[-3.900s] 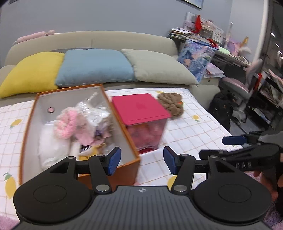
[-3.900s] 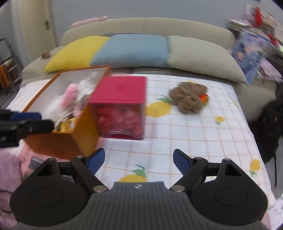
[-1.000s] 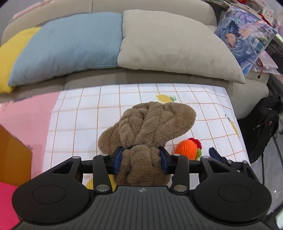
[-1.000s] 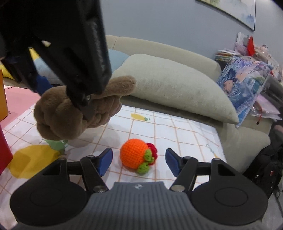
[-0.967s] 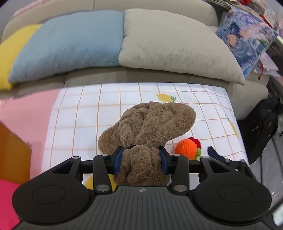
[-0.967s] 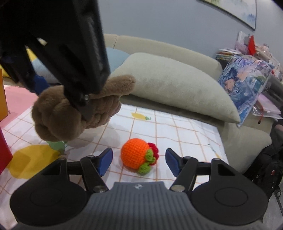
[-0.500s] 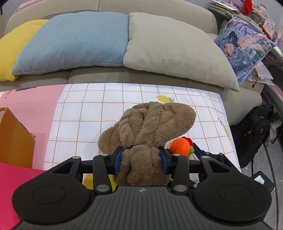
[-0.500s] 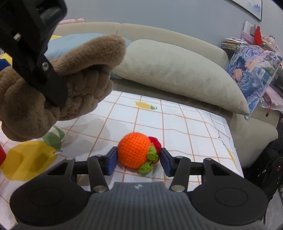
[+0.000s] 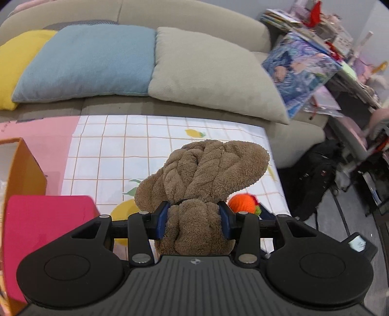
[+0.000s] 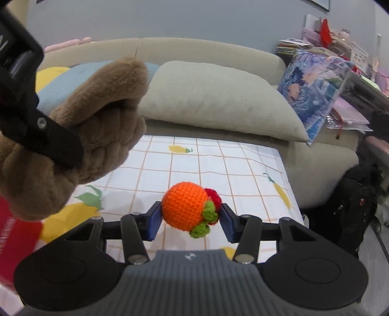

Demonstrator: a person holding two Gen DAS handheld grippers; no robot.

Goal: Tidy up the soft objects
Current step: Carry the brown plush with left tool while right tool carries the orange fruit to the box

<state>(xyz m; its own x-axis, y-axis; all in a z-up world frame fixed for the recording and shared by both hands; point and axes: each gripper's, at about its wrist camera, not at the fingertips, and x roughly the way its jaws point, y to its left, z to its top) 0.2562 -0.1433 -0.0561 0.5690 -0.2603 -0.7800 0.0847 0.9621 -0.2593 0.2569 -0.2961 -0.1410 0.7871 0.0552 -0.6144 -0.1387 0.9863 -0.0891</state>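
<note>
Brown plush: a knotted, fuzzy brown plush toy [image 9: 206,175] is pinched low on its body between the blue pads of the left hand-held gripper [image 9: 193,220] and is held up off the cloth; the right wrist view shows it hanging at upper left with that gripper's black finger across it.
Orange crochet: a small orange crochet ball [image 10: 186,209] with green and red knitted bits sits between the pads of the right hand-held gripper [image 10: 188,221], both pads pressed against its sides.
Left hand-held gripper: closed tight on the brown plush toy.
Right hand-held gripper: closed on the orange crochet ball; whether the ball is clear of the cloth cannot be told.
Table: covered by a white checked tablecloth [image 10: 218,165] printed with lemons.
Red box: a box with a red lid [image 9: 46,218] stands at the lower left of the left wrist view, just beside an orange box [image 9: 22,175] at the left edge.
Sofa: behind the table, a beige sofa [image 9: 194,19] carries a yellow cushion [image 9: 14,65], a blue cushion [image 9: 85,63] and a beige cushion [image 9: 211,75] side by side.
Right side: a printed blue cushion [image 10: 313,82] leans at the sofa's end, a black bag [image 10: 352,206] on the floor below it.
</note>
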